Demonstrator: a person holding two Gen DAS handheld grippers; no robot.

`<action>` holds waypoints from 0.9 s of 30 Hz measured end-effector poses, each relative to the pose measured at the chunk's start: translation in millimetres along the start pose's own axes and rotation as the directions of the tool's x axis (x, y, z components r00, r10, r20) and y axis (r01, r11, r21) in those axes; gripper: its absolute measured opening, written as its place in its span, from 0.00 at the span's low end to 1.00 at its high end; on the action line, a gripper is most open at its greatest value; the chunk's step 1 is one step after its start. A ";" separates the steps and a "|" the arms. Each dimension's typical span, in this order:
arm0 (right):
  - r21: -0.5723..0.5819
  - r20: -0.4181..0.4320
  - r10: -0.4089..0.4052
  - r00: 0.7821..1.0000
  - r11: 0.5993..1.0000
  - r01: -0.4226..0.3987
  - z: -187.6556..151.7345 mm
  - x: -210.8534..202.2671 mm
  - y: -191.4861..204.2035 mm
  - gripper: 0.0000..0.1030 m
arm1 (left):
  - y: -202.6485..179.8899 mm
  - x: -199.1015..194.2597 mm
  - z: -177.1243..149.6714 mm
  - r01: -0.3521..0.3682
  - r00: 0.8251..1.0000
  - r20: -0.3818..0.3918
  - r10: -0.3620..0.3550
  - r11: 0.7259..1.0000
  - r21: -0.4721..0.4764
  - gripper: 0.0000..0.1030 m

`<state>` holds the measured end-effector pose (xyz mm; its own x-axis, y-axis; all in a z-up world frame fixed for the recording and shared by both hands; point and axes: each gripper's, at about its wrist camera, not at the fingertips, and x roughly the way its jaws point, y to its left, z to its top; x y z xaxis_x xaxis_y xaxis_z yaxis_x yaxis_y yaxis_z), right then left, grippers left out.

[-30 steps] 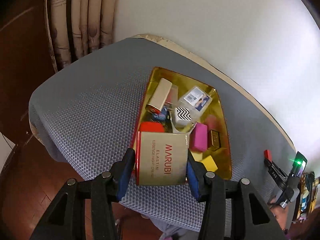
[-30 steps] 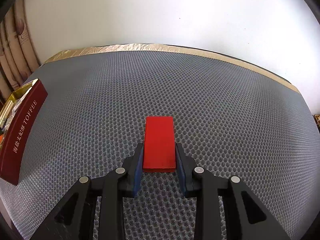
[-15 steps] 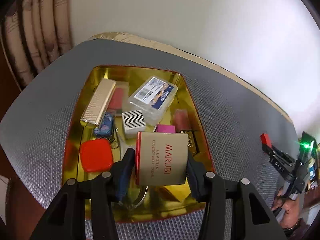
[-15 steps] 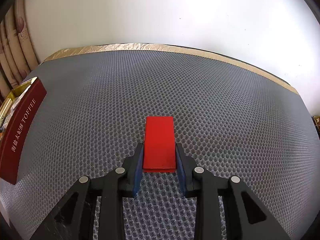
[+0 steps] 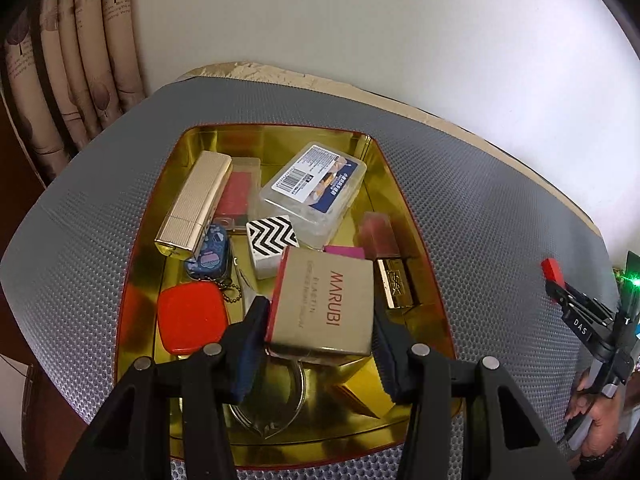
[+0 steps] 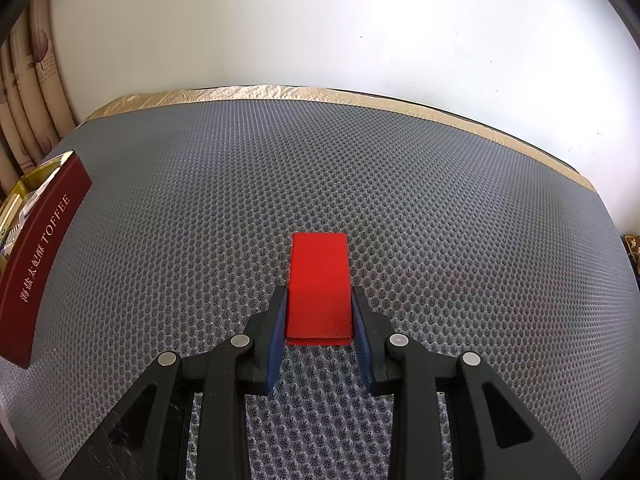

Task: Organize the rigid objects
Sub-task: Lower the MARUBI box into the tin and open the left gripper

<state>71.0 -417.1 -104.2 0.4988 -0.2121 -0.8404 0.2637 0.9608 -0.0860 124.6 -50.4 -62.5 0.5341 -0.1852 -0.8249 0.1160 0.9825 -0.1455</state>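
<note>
Left gripper [image 5: 320, 344] is clamped on box [image 5: 326, 306] above tin [image 5: 416, 240]; right gripper [image 6: 319, 320] is clamped on block [image 6: 319, 280]; box should be lowered flat before release

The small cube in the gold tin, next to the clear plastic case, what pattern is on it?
Black and white zigzag stripes on the cube, clearest in the left wrist view.

Right gripper [image 6: 319, 320] clamped on a flat red block [image 6: 319, 276], held over a grey mesh mat [image 6: 440, 208]; dark red toffee tin [image 6: 38, 256] at the left edge, white wall [image 6: 320, 20] behind
</note>
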 end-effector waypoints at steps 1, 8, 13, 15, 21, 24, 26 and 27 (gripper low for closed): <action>0.000 0.000 0.000 1.000 1.000 0.000 0.3 0.0 -0.2 0.27 | -0.4 1.3 0.3 -0.004 1.000 0.001 0.004 1.000 0.002 0.48; -0.002 0.000 -0.006 1.000 1.000 0.006 0.2 -0.1 -0.1 0.27 | -7.1 -3.6 -5.2 -0.040 0.999 0.003 0.040 0.998 0.042 0.48; -0.004 0.000 -0.009 1.000 1.000 0.009 0.2 -0.5 -0.1 0.27 | -11.9 -11.7 -6.9 -0.075 0.997 0.027 0.074 0.995 0.063 0.48; -0.003 0.000 -0.012 1.000 1.000 0.012 0.0 -1.0 0.4 0.27 | -11.8 -16.0 -6.9 -0.087 0.996 0.034 0.085 0.994 0.061 0.48; -0.004 0.000 -0.012 1.000 1.000 0.012 0.2 -1.2 0.3 0.27 | -5.7 -41.2 -6.7 -0.100 0.993 0.073 0.098 0.995 0.027 0.48; -0.013 0.000 0.001 1.000 1.000 -0.001 0.5 -0.9 0.1 0.27 | -1.6 -56.1 -8.4 -0.097 0.991 0.093 0.096 0.995 0.005 0.48; -0.014 -0.001 0.000 1.000 1.000 0.000 0.9 -0.7 -0.6 0.27 | 2.1 -65.5 -12.2 -0.102 0.989 0.103 0.102 0.995 -0.008 0.48; -0.014 -0.001 0.000 1.000 1.000 0.000 1.0 -0.8 -0.7 0.27 | 4.2 -70.4 -14.5 -0.104 0.989 0.109 0.105 0.994 -0.015 0.48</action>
<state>71.2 -417.7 -102.9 0.4979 -0.2116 -0.8410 0.2515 0.9633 -0.0934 75.4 -33.0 -12.9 0.6312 -0.0818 -0.7713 0.0472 0.9966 -0.0671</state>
